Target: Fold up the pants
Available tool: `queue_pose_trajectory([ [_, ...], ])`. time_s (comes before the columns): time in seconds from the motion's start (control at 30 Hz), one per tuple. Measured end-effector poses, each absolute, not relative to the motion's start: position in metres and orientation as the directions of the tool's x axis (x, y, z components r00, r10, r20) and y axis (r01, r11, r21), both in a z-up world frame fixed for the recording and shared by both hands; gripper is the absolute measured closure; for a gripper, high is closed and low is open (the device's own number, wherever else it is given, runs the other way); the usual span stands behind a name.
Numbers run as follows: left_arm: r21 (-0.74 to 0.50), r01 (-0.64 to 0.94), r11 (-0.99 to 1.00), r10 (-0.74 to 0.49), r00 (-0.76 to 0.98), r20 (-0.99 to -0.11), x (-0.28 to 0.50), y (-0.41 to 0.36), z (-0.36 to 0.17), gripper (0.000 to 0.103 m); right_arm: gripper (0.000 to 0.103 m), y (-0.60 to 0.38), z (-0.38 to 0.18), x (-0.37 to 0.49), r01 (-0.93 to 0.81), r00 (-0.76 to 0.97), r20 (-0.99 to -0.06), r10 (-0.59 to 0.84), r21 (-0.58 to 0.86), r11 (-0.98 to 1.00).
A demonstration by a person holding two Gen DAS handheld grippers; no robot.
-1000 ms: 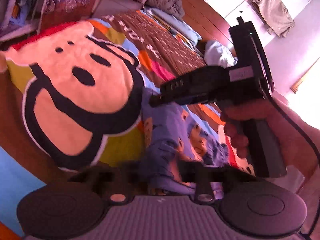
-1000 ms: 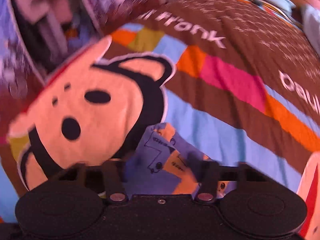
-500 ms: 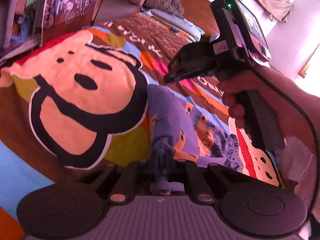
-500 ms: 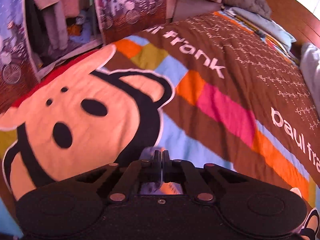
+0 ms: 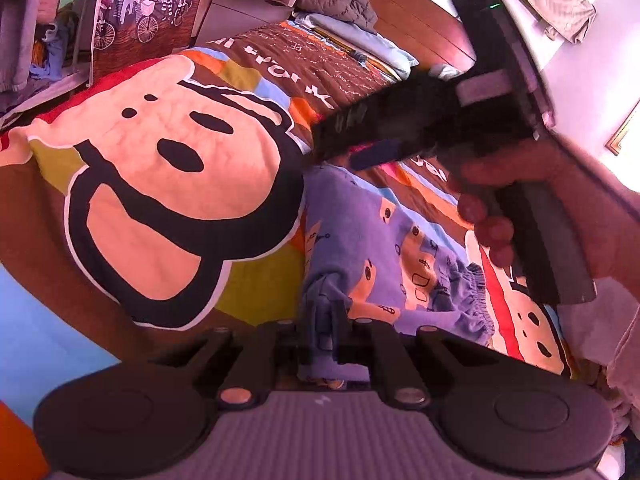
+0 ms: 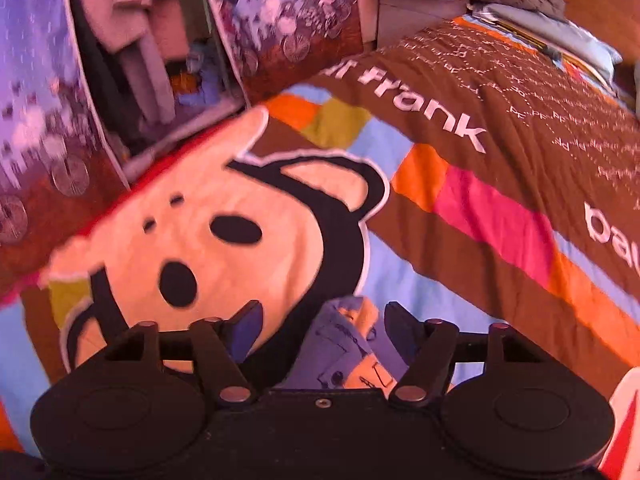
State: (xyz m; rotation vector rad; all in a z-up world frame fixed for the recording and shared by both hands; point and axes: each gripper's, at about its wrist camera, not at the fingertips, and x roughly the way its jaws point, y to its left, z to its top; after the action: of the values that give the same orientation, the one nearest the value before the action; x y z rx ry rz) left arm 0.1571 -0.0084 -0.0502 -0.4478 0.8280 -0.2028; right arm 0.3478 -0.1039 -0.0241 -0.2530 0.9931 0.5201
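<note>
Small purple pants (image 5: 384, 248) with orange cartoon prints lie flat on the bedspread, gathered waistband toward the right. My left gripper (image 5: 324, 320) is shut on a pinched edge of the pants at their near corner. My right gripper (image 6: 322, 320) is open, its fingers spread either side of the pants' far corner (image 6: 344, 344), which lies loose between them. In the left wrist view the right gripper (image 5: 372, 152), held in a hand, hovers over the far end of the pants.
The colourful bedspread (image 5: 168, 168) with a big cartoon monkey face covers the bed. Pillows (image 5: 352, 40) and a wooden headboard are at the far end. A wardrobe with printed doors (image 6: 280, 20) stands beside the bed.
My right gripper has opened and let go of the pants' corner. My left gripper has stayed shut on its edge. The pants now lie flatter on the bedspread.
</note>
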Motion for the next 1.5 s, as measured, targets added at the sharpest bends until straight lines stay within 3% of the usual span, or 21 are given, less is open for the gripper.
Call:
queue_pose_trajectory([
  [0.03,-0.462,0.000,0.887,-0.345,0.663,-0.664,0.157,-0.008,-0.050,0.095,0.070,-0.100,-0.030,0.347,-0.535,0.424,-0.863,0.275,0.006,0.845],
  [0.07,-0.465,-0.002,0.886,-0.347,0.663,-0.664,0.157,-0.007,-0.050,0.095,0.082,-0.095,-0.036,0.346,-0.543,0.406,-0.881,0.243,-0.019,0.840],
  [0.13,-0.467,-0.006,0.884,-0.346,0.664,-0.663,0.157,-0.007,-0.050,0.096,0.092,-0.090,-0.045,0.339,-0.558,0.406,-0.893,0.196,-0.072,0.826],
  [0.37,-0.431,0.010,0.902,-0.313,0.703,-0.639,0.142,-0.014,-0.041,0.100,0.095,-0.091,-0.036,0.341,-0.536,0.448,-0.873,0.193,-0.090,0.840],
  [0.67,-0.435,0.008,0.901,-0.325,0.677,-0.660,0.142,-0.016,-0.044,0.100,0.095,-0.088,-0.040,0.343,-0.506,0.497,-0.849,0.178,-0.118,0.854],
  [0.8,-0.379,0.021,0.925,-0.294,0.669,-0.683,0.137,-0.031,-0.045,0.100,0.095,-0.087,-0.048,0.346,-0.497,0.494,-0.851,0.176,-0.111,0.860],
  [0.87,-0.355,0.007,0.935,-0.268,0.672,-0.691,0.134,-0.033,-0.043,0.098,0.091,-0.088,-0.050,0.345,-0.496,0.507,-0.842,0.184,-0.110,0.861],
  [0.93,-0.335,-0.023,0.942,-0.228,0.687,-0.690,0.130,-0.031,-0.041,0.093,0.067,-0.097,-0.043,0.343,-0.476,0.528,-0.821,0.216,-0.076,0.876],
  [0.97,-0.328,-0.036,0.944,-0.209,0.705,-0.678,0.128,-0.029,-0.038,0.090,0.059,-0.105,-0.035,0.341,-0.453,0.544,-0.808,0.226,-0.057,0.890],
  [1.03,-0.310,-0.054,0.949,-0.165,0.751,-0.639,0.124,-0.024,-0.032,0.090,0.031,-0.128,-0.014,0.332,-0.404,0.594,-0.768,0.239,-0.028,0.914],
  [1.13,-0.296,0.002,0.955,-0.168,0.826,-0.538,0.126,-0.018,-0.023,0.076,0.018,-0.171,0.009,0.302,-0.344,0.676,-0.700,0.230,-0.023,0.939],
  [1.2,-0.381,0.079,0.921,-0.276,0.825,-0.494,0.138,-0.011,-0.024,0.055,0.016,-0.202,0.010,0.280,-0.277,0.702,-0.687,0.189,-0.019,0.961],
  [1.23,-0.433,0.100,0.896,-0.326,0.809,-0.489,0.146,-0.008,-0.027,0.055,0.016,-0.216,0.005,0.270,-0.240,0.704,-0.692,0.161,-0.019,0.970],
  [1.33,-0.459,0.129,0.879,-0.396,0.733,-0.553,0.173,-0.016,-0.039,0.050,0.012,-0.247,-0.021,0.241,-0.180,0.692,-0.712,0.121,-0.007,0.984],
  [1.43,-0.328,0.044,0.943,-0.277,0.651,-0.707,0.186,-0.025,-0.060,0.044,0.009,-0.268,-0.057,0.222,-0.128,0.628,-0.774,0.083,0.002,0.992],
  [1.5,-0.354,0.050,0.934,-0.307,0.620,-0.722,0.191,-0.021,-0.063,0.037,0.001,-0.278,-0.079,0.212,-0.104,0.600,-0.799,0.043,-0.025,0.994],
])
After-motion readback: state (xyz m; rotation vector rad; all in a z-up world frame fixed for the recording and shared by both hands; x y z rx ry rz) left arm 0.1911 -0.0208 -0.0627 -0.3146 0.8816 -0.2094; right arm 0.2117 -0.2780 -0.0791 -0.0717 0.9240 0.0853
